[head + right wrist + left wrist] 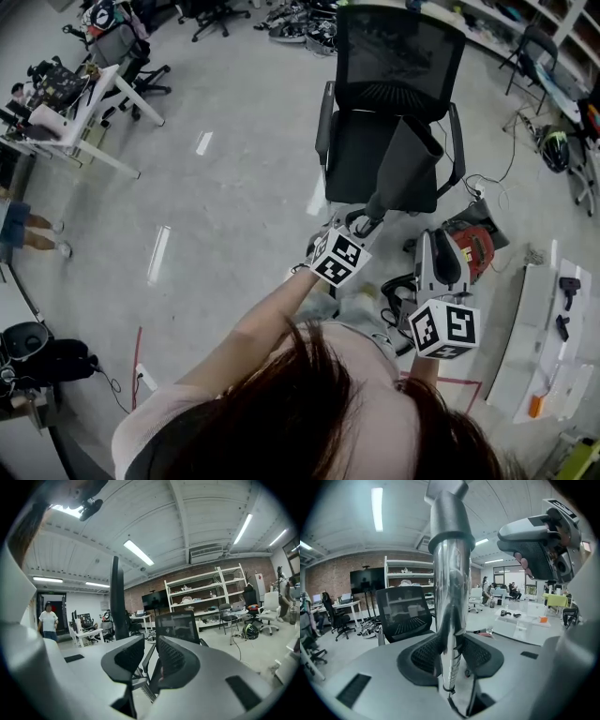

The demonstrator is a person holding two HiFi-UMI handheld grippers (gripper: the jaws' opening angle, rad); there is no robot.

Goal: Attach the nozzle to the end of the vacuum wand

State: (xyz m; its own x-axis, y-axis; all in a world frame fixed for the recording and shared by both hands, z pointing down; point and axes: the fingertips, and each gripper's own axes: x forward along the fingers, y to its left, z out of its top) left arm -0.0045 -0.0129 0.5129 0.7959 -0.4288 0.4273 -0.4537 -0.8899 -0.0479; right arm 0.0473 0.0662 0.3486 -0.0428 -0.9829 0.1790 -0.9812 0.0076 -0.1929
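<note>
- On the pale floor [234, 187] straight ahead: black mesh office chair [398, 66], back upright.
- On that floor just right of the chair's base: red-and-black vacuum body [476, 246], low, partly hidden.
- Over the chair seat: nozzle [411, 167], broad, flat, dark grey, widening toward its free upper end, tilted up and away. Narrow lower end meeting the wand just above the left gripper; fully seated or not, cannot tell. Edge-on in the right gripper view [117, 597]: thin dark upright blade, left of those jaws and clear of them.
- Between the left jaws: vacuum wand [450, 597], bright mirror-like chrome tube running upward, topped by a matte dark grey collar [449, 536].
- Left gripper [451, 651]: jaws clamped on the chrome tube, one ribbed black pad pressed to each side.
- Right gripper [149, 654]: low at the right in the head view, apart from the wand. Jaws parted by a narrow gap, nothing between the pads.
</note>
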